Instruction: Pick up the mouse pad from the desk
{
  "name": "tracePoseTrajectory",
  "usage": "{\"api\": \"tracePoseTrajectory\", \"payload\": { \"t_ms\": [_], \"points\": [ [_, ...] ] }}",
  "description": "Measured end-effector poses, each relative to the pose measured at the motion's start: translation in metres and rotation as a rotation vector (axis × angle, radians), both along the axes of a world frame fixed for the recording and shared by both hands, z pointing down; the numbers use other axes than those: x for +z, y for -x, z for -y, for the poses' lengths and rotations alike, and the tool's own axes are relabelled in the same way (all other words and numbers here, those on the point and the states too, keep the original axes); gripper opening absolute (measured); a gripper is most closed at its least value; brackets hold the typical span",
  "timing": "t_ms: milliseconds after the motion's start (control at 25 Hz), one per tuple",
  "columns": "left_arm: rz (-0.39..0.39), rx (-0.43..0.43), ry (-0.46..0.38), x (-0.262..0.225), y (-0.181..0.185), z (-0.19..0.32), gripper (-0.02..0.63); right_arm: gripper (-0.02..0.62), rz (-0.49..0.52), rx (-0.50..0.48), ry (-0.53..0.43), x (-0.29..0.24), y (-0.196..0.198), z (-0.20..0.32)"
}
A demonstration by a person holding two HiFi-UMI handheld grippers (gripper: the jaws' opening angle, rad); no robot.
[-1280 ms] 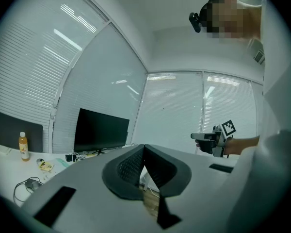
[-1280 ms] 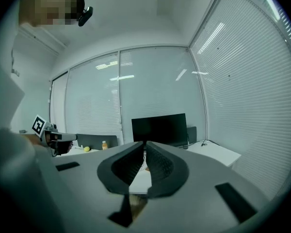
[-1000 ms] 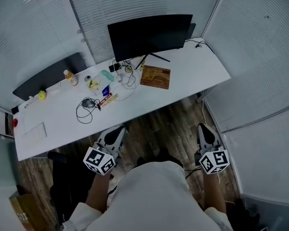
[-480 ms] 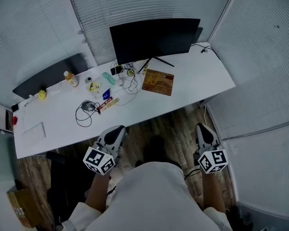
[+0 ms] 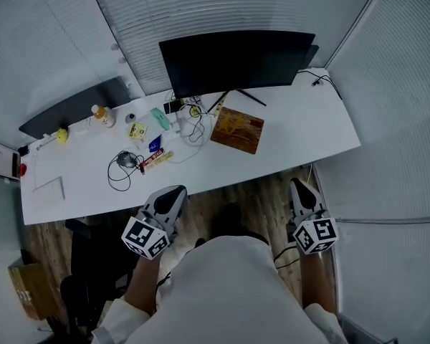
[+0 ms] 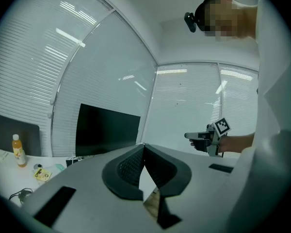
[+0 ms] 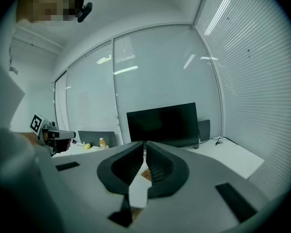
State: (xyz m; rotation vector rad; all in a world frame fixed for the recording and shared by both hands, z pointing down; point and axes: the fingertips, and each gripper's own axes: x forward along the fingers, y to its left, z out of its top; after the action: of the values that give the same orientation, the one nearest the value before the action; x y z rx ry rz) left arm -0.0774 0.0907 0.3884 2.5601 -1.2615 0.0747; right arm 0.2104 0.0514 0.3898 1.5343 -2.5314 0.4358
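While you hold your 2 grippers short of the desk (image 5: 301, 124), the left gripper (image 5: 174, 192) and right gripper (image 5: 299, 186) each have jaws pressed together, empty. Well apart from both, the mouse pad (image 5: 237, 129) lies flat on the desk, just before the monitor (image 5: 233, 59).

a black monitor (image 5: 233, 59) is set before slatted blinds (image 5: 165, 6). a bottle (image 5: 100, 115) is stood off to its left in the head view, near a small yellow object (image 5: 61, 135). a coiled black cable (image 5: 122, 165) is laid nearer, and wood flooring (image 5: 222, 199) is seen below.
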Motion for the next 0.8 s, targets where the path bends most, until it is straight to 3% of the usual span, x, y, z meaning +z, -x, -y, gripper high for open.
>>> {"api": "tracePoseTrajectory", "payload": {
  "t_ms": [400,800],
  "points": [
    [0.031,-0.077,0.011,0.001,-0.041,0.063,0.017,0.038,-0.011,-0.132,0.051,0.021,-0.024,0.087],
    [0.046,-0.111,0.066,0.013,-0.06,0.099,0.017,0.038,-0.01,-0.199,0.122,0.049,-0.025,0.132]
  ]
}}
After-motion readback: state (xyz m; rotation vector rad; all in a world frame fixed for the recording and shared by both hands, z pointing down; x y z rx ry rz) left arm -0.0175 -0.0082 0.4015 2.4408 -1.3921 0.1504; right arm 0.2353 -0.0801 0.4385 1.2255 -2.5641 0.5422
